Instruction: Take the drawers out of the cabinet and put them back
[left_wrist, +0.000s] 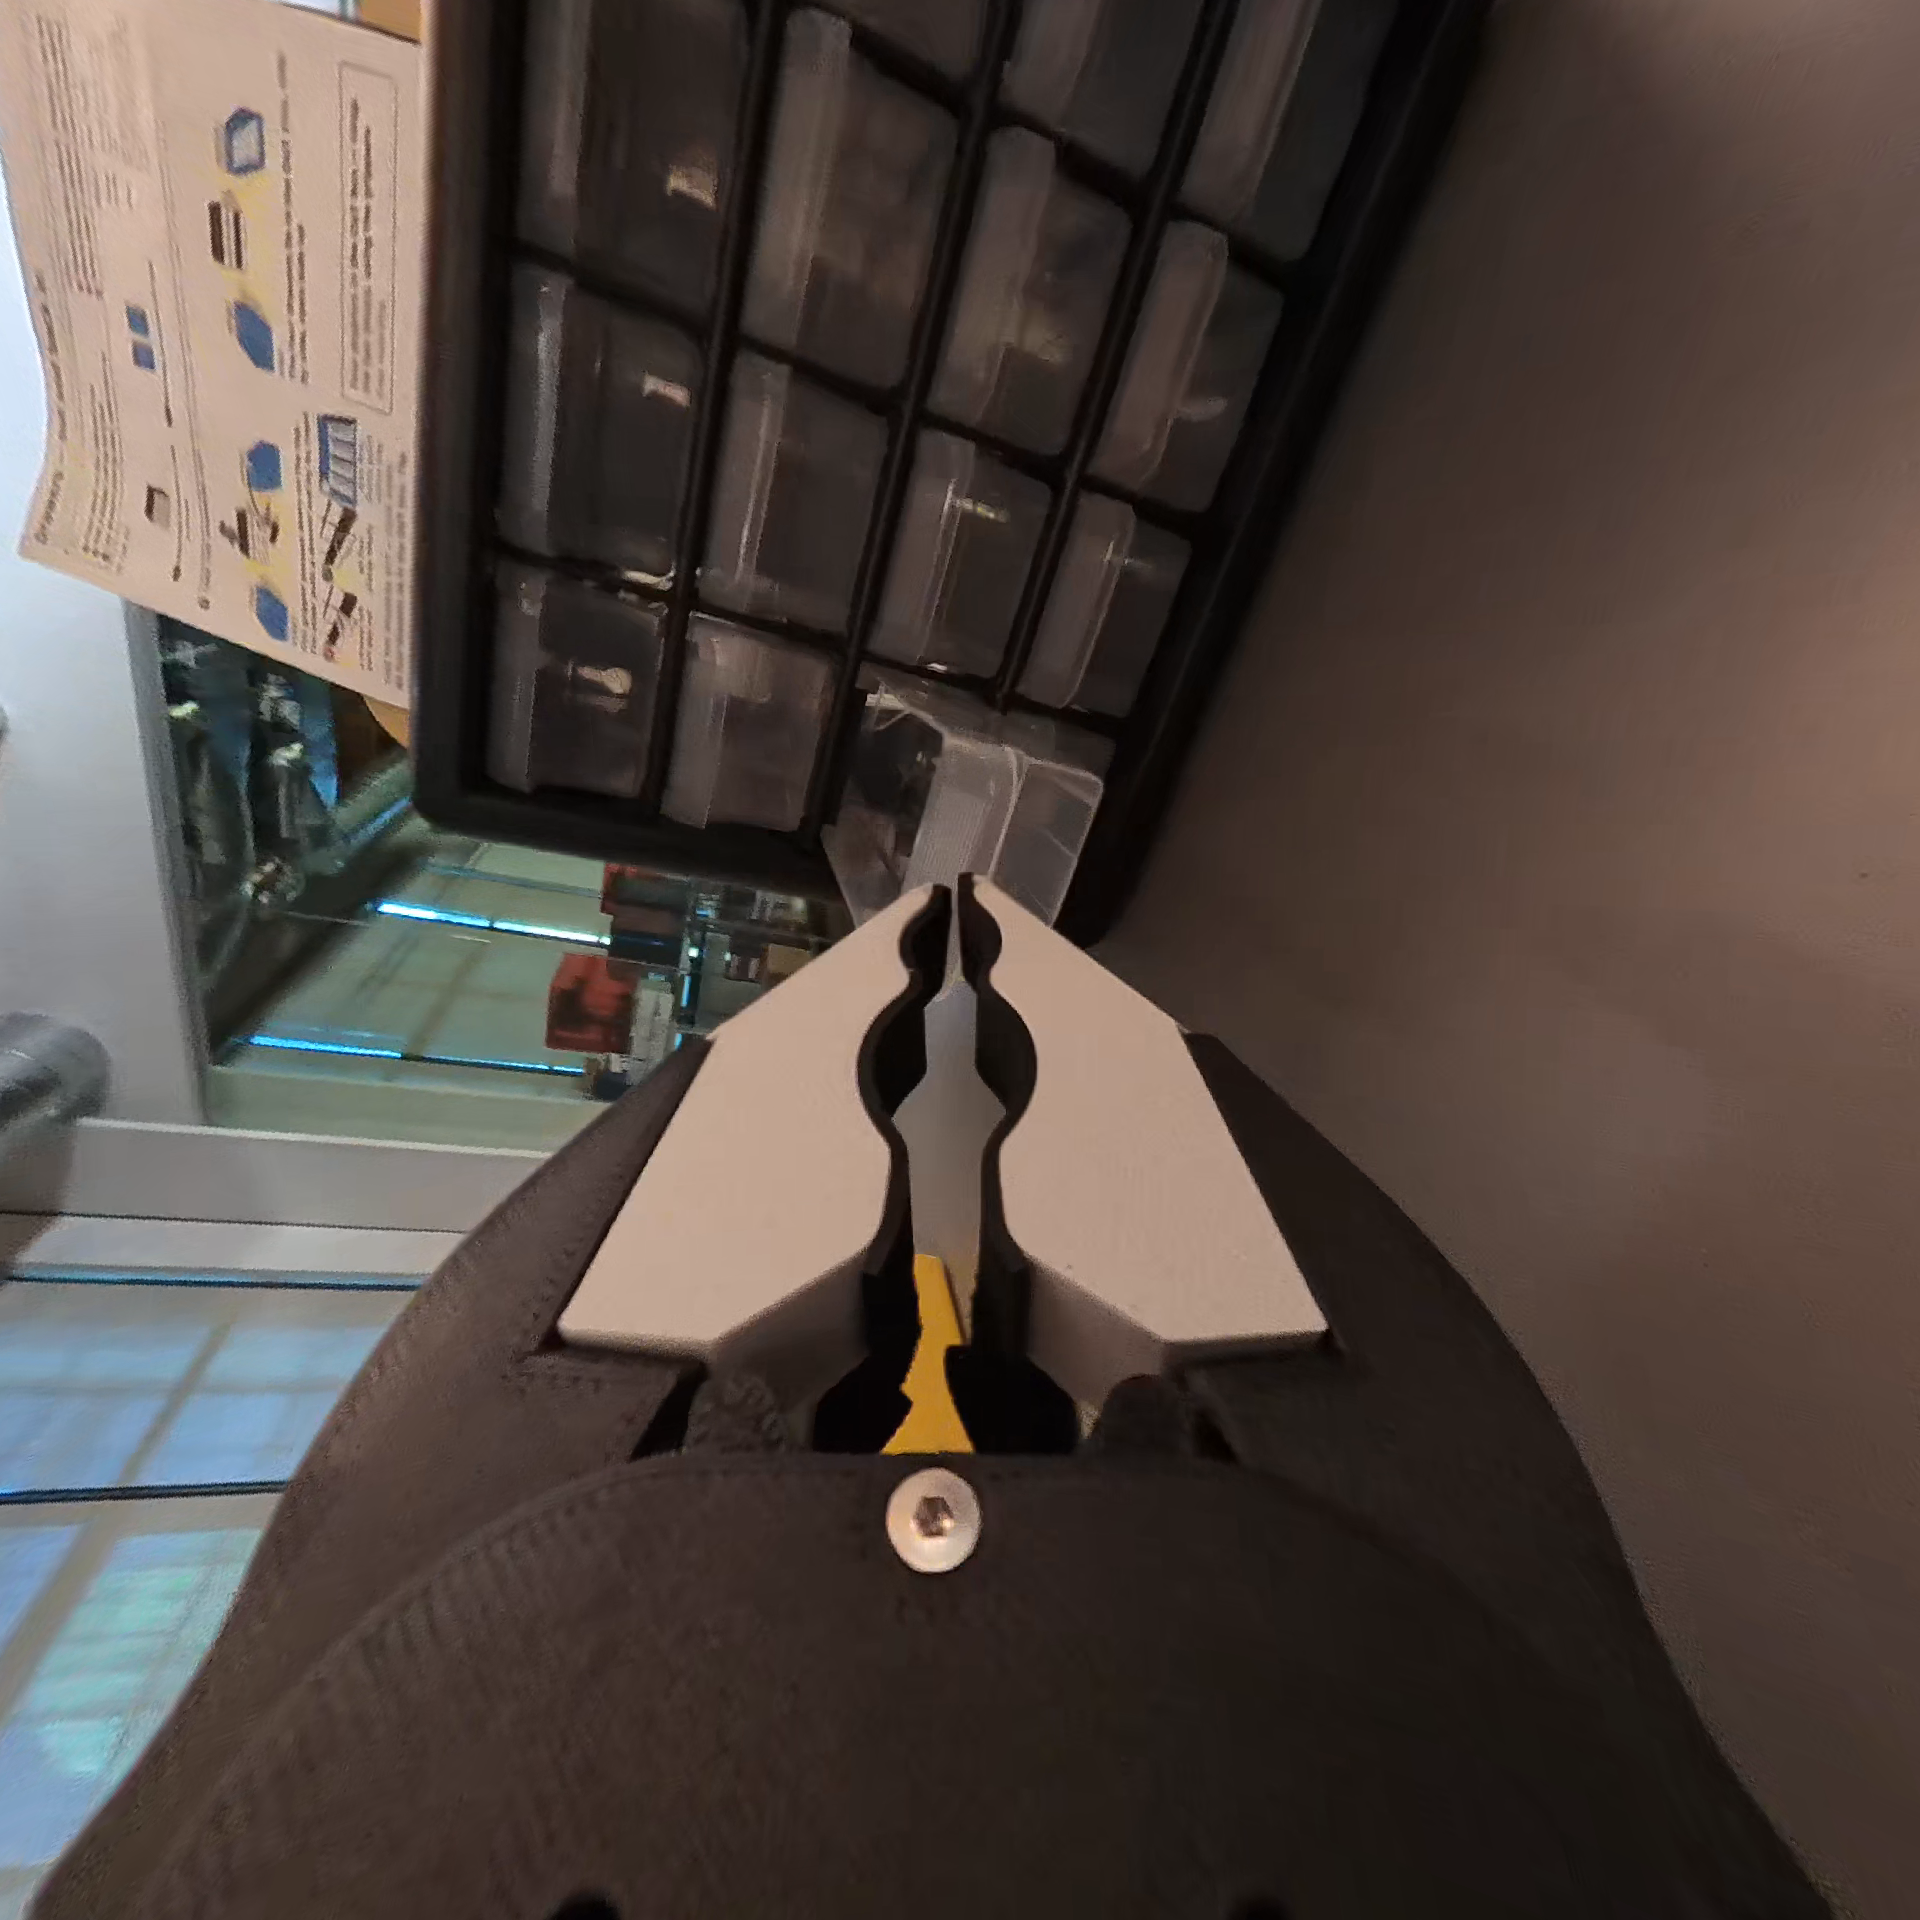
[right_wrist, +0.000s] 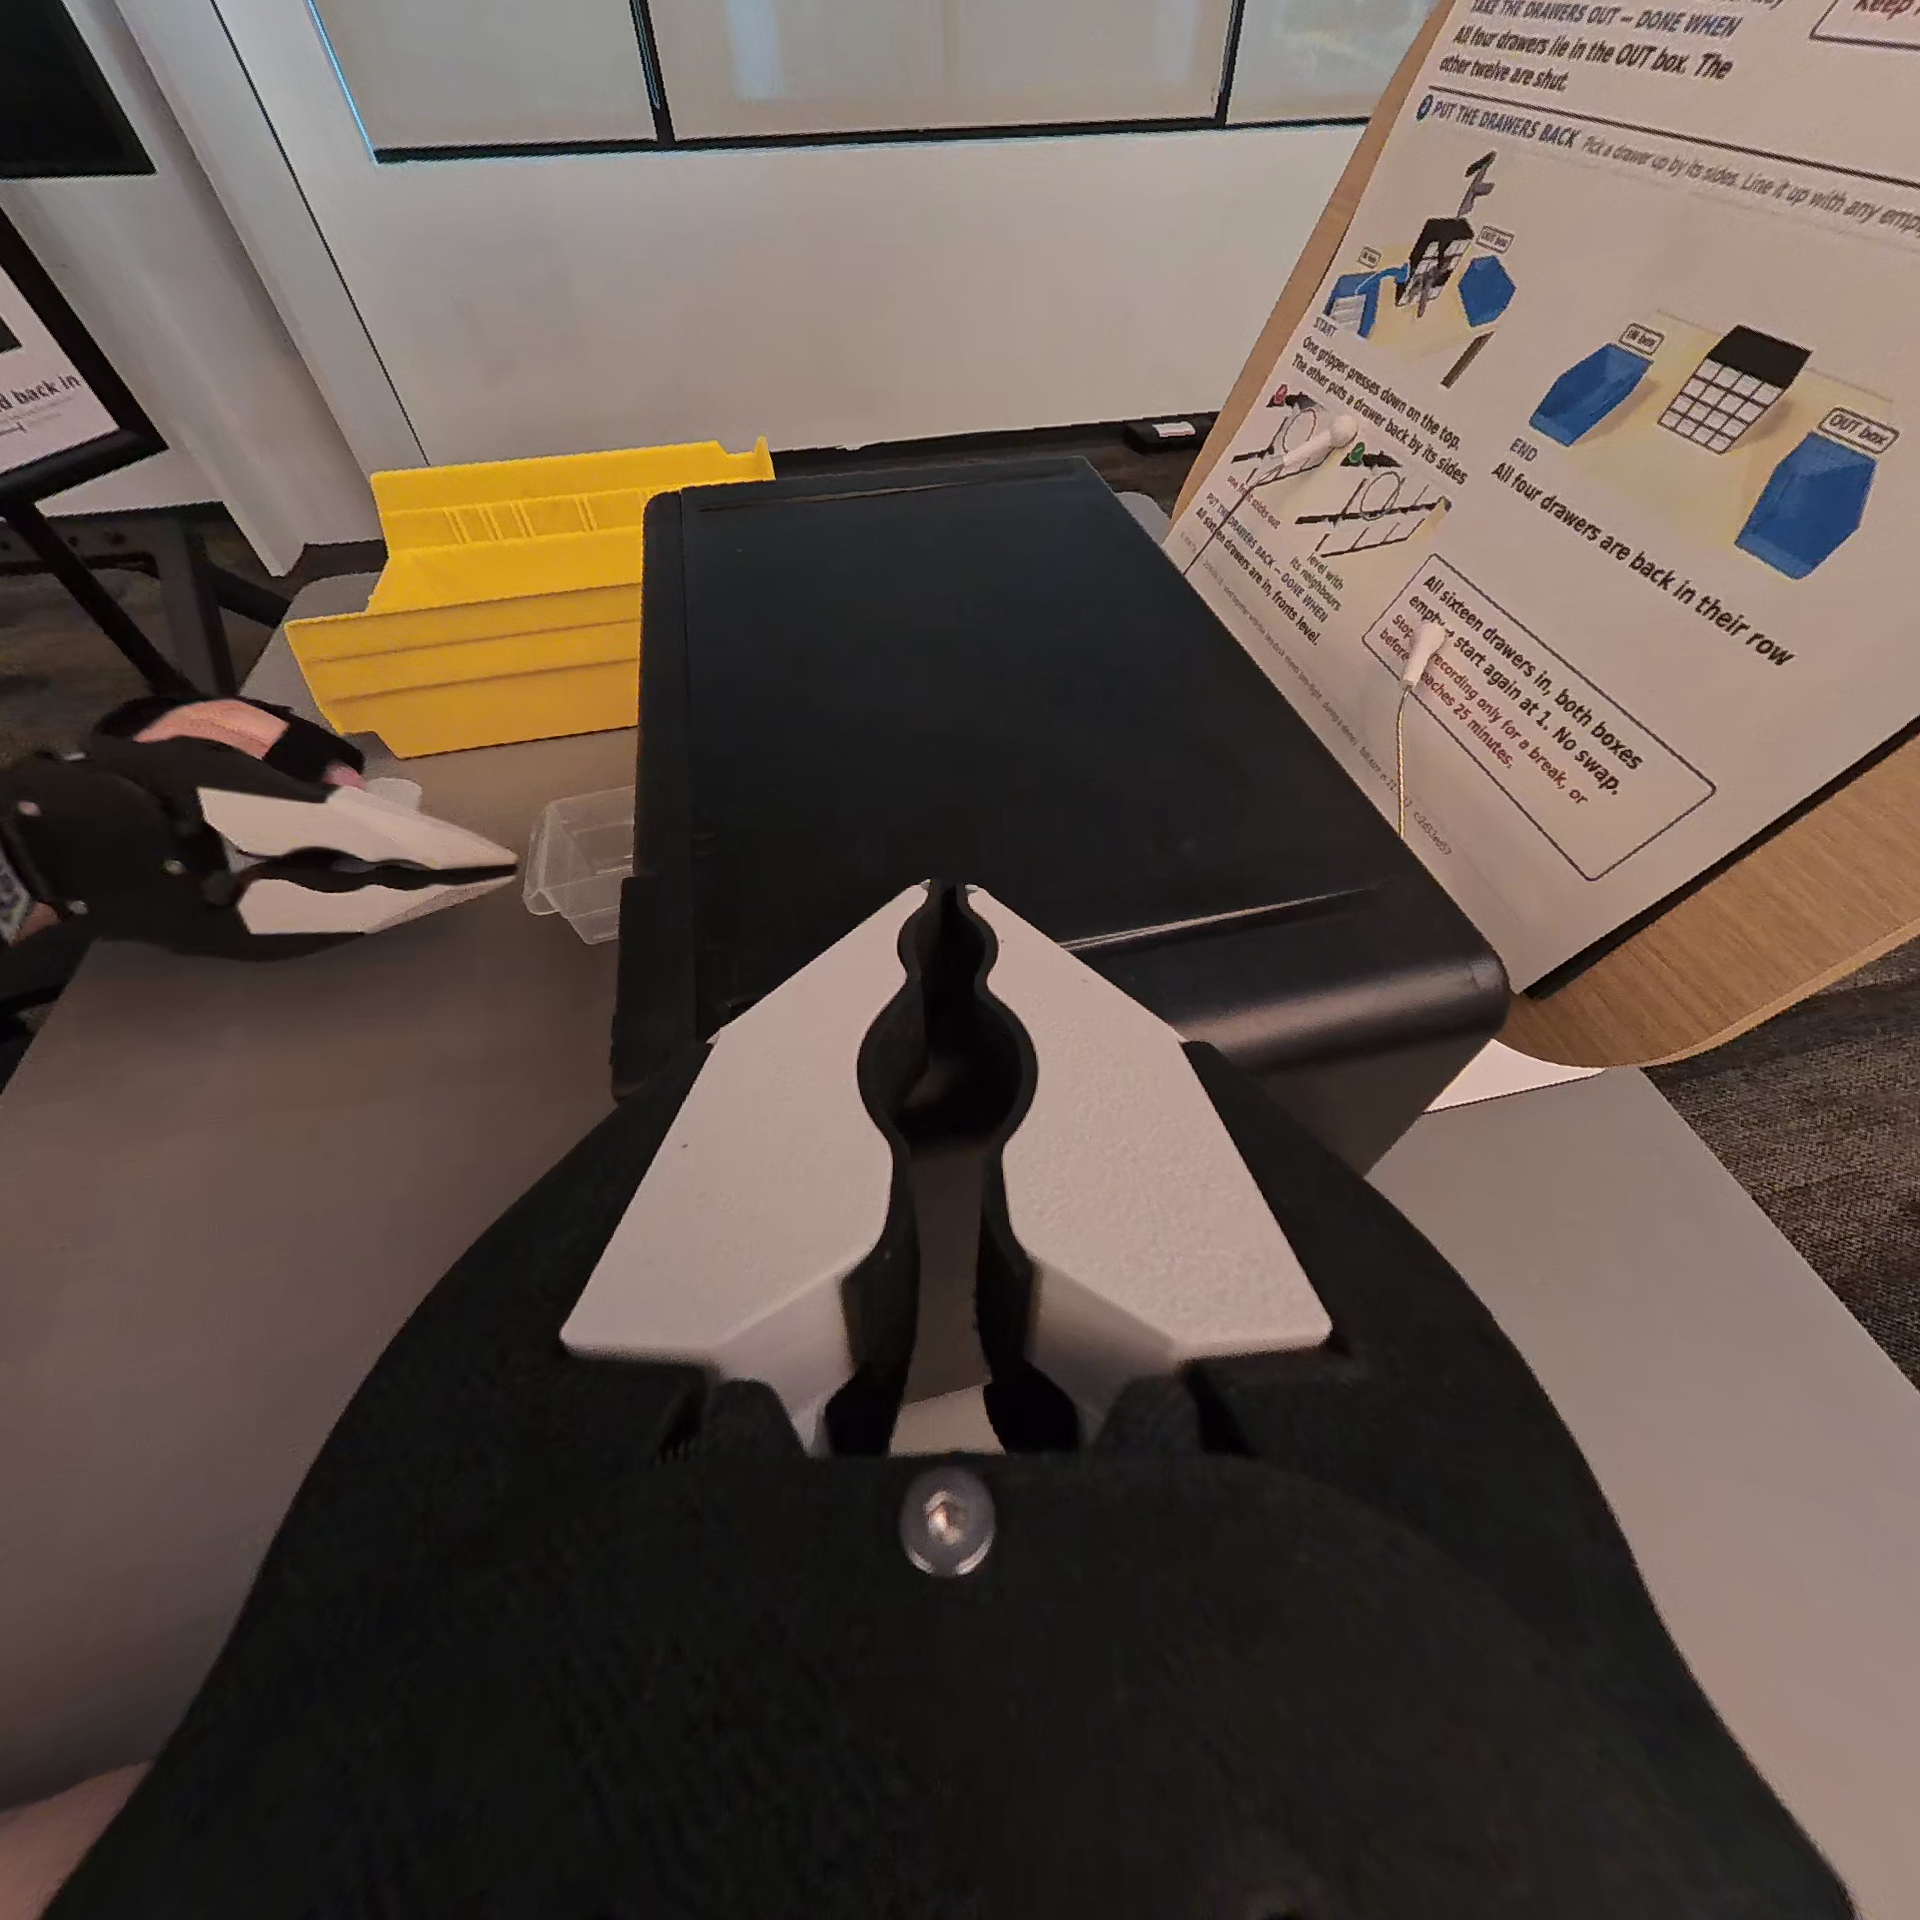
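The black plastic cabinet (left_wrist: 831, 436) stands on the grey table (left_wrist: 1558, 935), its front a grid of small clear plastic drawers. Only the left wrist view, rolled on its side, shows this front. All the visible drawers sit flush except one clear drawer (left_wrist: 966, 821) in the column nearest the camera, one row up from the table, which sticks partway out of its slot. The left gripper (left_wrist: 957, 894) is right at that drawer's front edge with its white fingers drawn almost together, only a thin slit between the tips. Whether they pinch the drawer's lip cannot be told.

The right wrist view looks down on the cabinet's flat black top (right_wrist: 997, 707) and hides the drawer fronts. The protruding clear drawer (right_wrist: 582, 862) shows here jutting from the cabinet's left face, with the left gripper (right_wrist: 499, 868), held by a hand in a black fingerless glove (right_wrist: 239, 738), pointing its tips at it, touching or nearly so. The right gripper (right_wrist: 945, 894) hovers at or on the near edge of the cabinet top, jaws pressed together with nothing between them.

Only this view shows a yellow plastic bin (right_wrist: 509, 603) on the table behind and left of the cabinet. A printed instruction board (right_wrist: 1621, 436) with blue bin diagrams leans beside the cabinet's right side. The left view catches the same board (left_wrist: 218, 343) past the cabinet's top.
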